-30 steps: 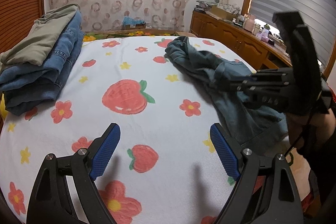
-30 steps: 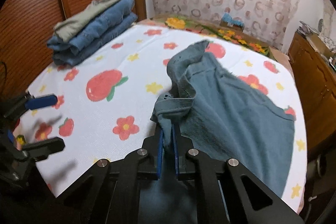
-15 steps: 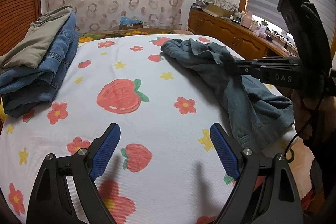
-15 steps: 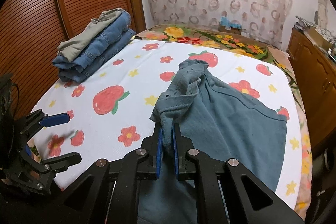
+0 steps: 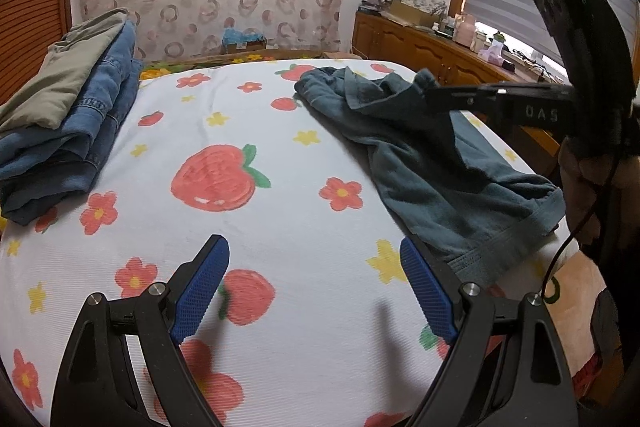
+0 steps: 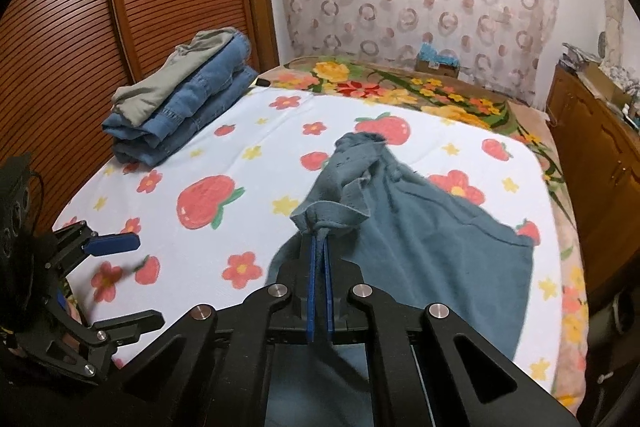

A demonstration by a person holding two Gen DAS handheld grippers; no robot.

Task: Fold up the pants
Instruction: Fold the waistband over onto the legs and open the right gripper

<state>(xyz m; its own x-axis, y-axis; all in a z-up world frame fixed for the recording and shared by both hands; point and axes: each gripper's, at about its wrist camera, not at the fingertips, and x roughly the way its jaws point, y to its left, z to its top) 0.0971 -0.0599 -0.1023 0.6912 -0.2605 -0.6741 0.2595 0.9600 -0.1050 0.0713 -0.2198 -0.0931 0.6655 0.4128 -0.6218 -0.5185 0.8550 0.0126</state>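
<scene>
We are only starting: our right gripper (image 6: 319, 251) is pinching the teal pants (image 6: 432, 251), crumpled at three o'clock on the bed (image 5: 280, 235). Our left gripper (image 5: 314, 291) is hovering wide open, empty. Every fold is remaining.

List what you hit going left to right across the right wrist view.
left gripper → stack of folded jeans → right gripper, shut on the teal pants → wooden cabinet
</scene>
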